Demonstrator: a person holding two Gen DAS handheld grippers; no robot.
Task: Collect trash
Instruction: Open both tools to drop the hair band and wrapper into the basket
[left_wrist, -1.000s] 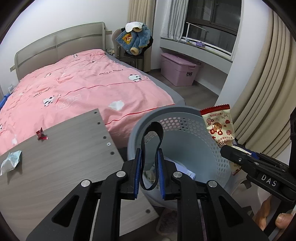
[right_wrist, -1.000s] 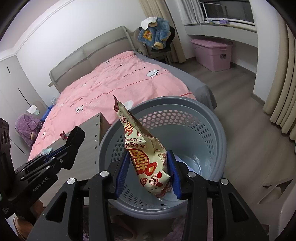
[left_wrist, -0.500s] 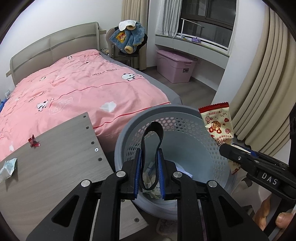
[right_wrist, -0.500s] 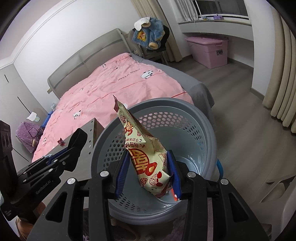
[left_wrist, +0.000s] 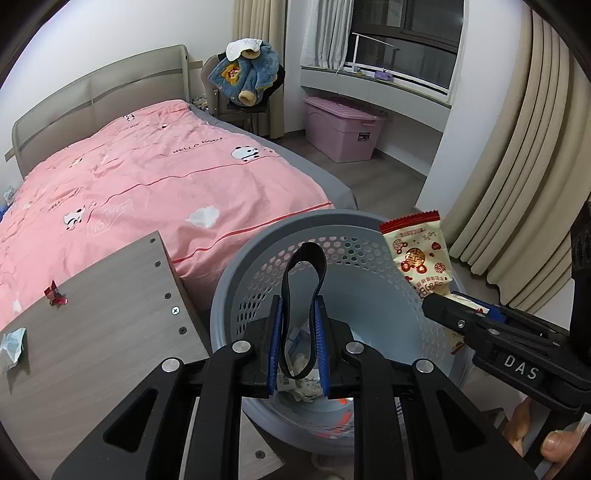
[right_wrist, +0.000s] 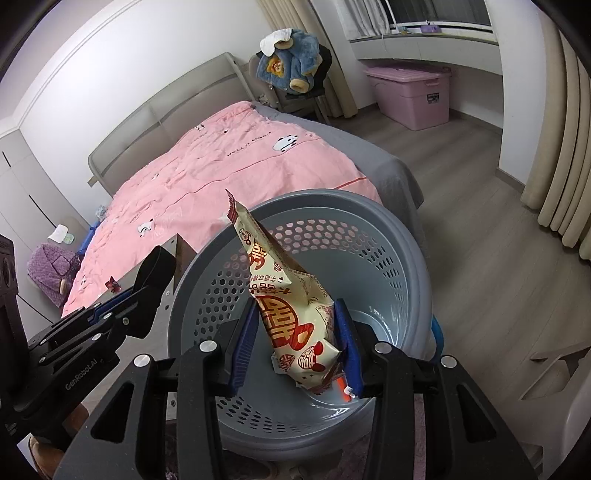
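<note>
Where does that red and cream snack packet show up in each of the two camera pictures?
Left wrist view: the snack packet is at right, above the bin's far rim, in the right gripper.
Right wrist view: the packet is centre, clamped between the blue pads.
Shared landmark: the grey perforated bin.

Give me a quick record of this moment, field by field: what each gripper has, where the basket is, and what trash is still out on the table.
left gripper: shut on black band, above the basket
right gripper: shut on snack wrapper, above the basket
basket: grey, perforated, beside the wooden table, some trash at the bottom
wooden table: red wrapper scrap and crumpled tissue lying on it
background: bed with pink cover
</note>
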